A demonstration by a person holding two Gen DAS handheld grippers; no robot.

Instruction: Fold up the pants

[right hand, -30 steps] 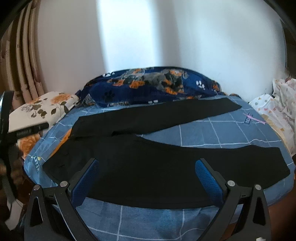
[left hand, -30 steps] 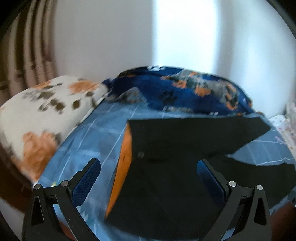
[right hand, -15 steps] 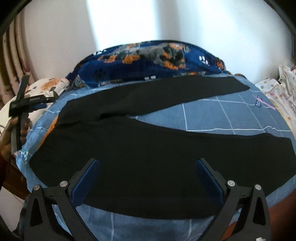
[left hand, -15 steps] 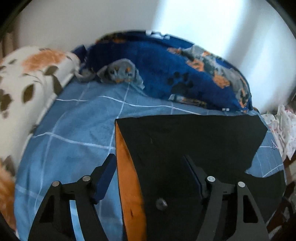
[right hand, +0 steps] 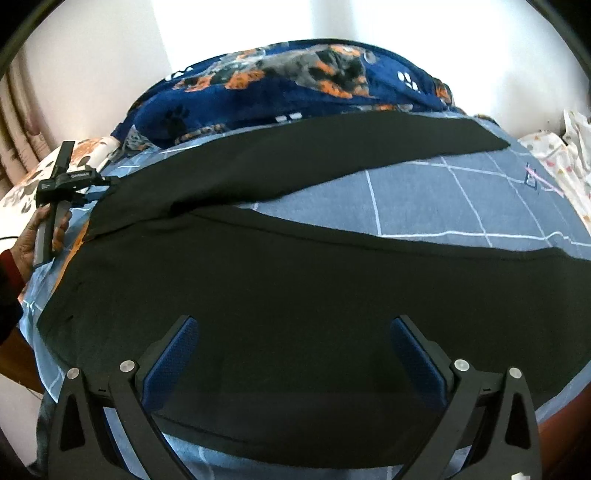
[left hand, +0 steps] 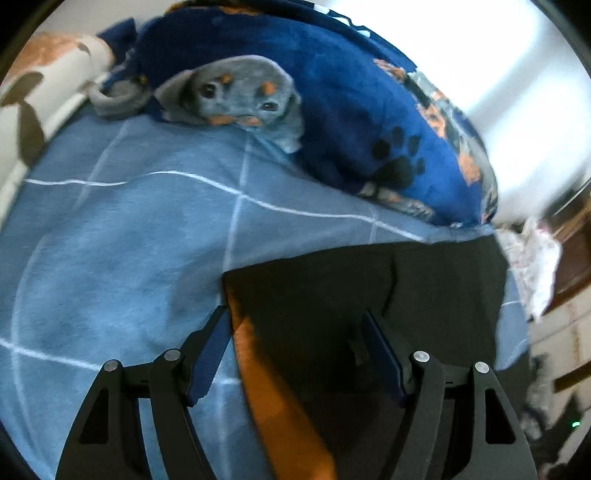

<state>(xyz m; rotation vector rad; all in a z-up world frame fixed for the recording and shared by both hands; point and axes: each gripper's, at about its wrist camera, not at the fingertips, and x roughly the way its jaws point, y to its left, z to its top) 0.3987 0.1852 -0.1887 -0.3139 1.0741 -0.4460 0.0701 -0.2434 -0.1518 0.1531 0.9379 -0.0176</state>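
I square my left gripper (left hand: 295, 354), jaws half open, over the pants (right hand: 295, 288) waistband corner, right gripper (right hand: 295, 354) wide, both empty.

White wall (right hand: 388, 33) lit by a bright band, beige curtain (right hand: 18, 122) at left, bed in blue checked sheet (left hand: 110, 240)

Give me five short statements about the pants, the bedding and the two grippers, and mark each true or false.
1. The black pants lie with both legs spread apart on the blue checked sheet. True.
2. The waistband lining is green. False: it is orange.
3. The right gripper is clamped on cloth. False: it is open, holding nothing.
4. The left gripper straddles the waistband corner. True.
5. The blanket is plain white. False: navy, with paw prints.
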